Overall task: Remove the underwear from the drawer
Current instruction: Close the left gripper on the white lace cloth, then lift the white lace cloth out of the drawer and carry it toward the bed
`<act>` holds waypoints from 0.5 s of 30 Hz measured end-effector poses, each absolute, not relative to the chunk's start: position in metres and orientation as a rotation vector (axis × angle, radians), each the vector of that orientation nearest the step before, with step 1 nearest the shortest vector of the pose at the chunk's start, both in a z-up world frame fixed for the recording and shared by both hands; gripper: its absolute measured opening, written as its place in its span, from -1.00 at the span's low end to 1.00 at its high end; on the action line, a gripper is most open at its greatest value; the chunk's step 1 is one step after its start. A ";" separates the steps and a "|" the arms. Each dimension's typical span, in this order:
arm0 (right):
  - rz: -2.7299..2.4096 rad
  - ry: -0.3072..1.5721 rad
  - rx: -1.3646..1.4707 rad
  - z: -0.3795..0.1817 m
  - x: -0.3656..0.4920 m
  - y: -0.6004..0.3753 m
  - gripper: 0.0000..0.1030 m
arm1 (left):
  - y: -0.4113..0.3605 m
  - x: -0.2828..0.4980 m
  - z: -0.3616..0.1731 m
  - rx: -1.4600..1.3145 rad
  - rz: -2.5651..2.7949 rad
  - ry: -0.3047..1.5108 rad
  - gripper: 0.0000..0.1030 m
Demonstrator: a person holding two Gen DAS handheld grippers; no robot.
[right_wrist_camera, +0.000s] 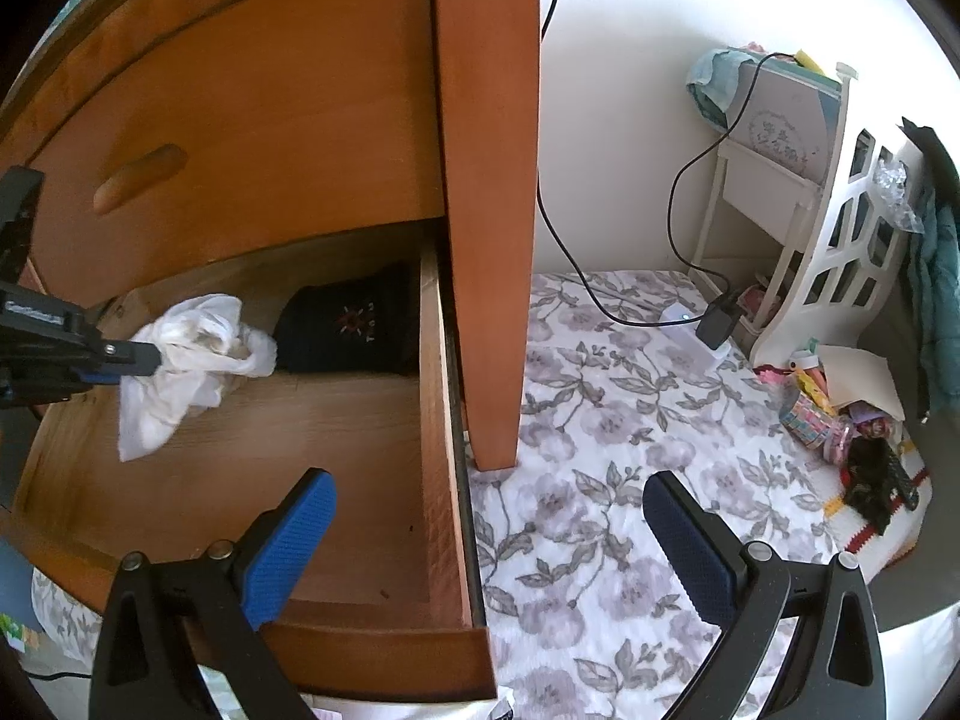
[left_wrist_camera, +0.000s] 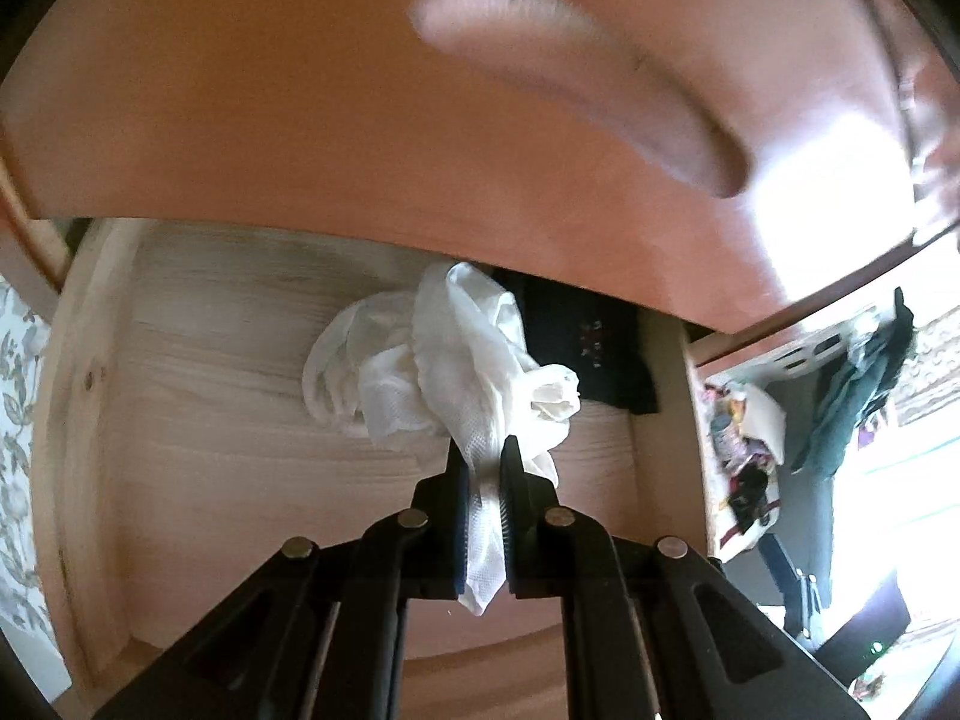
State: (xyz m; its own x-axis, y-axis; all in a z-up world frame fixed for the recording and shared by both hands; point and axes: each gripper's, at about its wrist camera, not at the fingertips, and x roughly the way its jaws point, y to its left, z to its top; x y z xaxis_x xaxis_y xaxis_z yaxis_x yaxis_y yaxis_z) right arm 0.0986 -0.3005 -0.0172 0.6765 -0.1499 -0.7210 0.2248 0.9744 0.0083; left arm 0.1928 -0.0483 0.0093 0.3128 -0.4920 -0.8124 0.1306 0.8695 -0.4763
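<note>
White underwear (left_wrist_camera: 474,360) is pinched between the left tongs (left_wrist_camera: 483,468), whose jaws are nearly together on a fold of the mesh fabric, with a tail of cloth hanging down through the gap toward the camera. Most of the garment is bunched over the pale wooden floor of the open drawer (right_wrist_camera: 447,450), toward its far side, and appears partly raised off the boards, though how much weight still rests there is hard to tell. Just right of it lies a folded black garment (right_wrist_camera: 348,330), touching or nearly touching the white cloth. Right tongs (right_wrist_camera: 489,516) hang wide and empty over the drawer's near right corner, one blue pad above the drawer floor, the other above the flowered bedding (right_wrist_camera: 606,420) beside the cabinet.

Judging by this, the grasp is made and the lift-out is in hand. The next move calls for raising the cloth clear of the drawer front above it and over the drawer's side wall, keeping the pinch firm so the slack fabric does not slip or drag the black garment along.
</note>
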 end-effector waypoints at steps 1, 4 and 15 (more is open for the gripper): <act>-0.214 0.799 0.098 -0.016 0.097 -0.300 1.00 | -0.047 0.192 0.011 -0.357 -0.424 1.175 -0.83; -0.218 0.794 0.097 -0.011 0.093 -0.298 1.00 | -0.042 0.184 0.027 -0.375 -0.434 1.129 -0.83; -0.221 0.758 0.098 0.016 0.065 -0.288 1.00 | -0.016 0.126 0.062 -0.410 -0.443 0.971 -0.83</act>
State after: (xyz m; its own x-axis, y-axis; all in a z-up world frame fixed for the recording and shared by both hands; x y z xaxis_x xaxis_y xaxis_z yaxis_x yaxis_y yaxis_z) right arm 0.0654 -0.2876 0.0157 0.7041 -0.1631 -0.6911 0.2335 0.9723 0.0084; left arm 0.1264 -0.0155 0.0624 0.4898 -0.5308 -0.6917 0.1746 0.8370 -0.5187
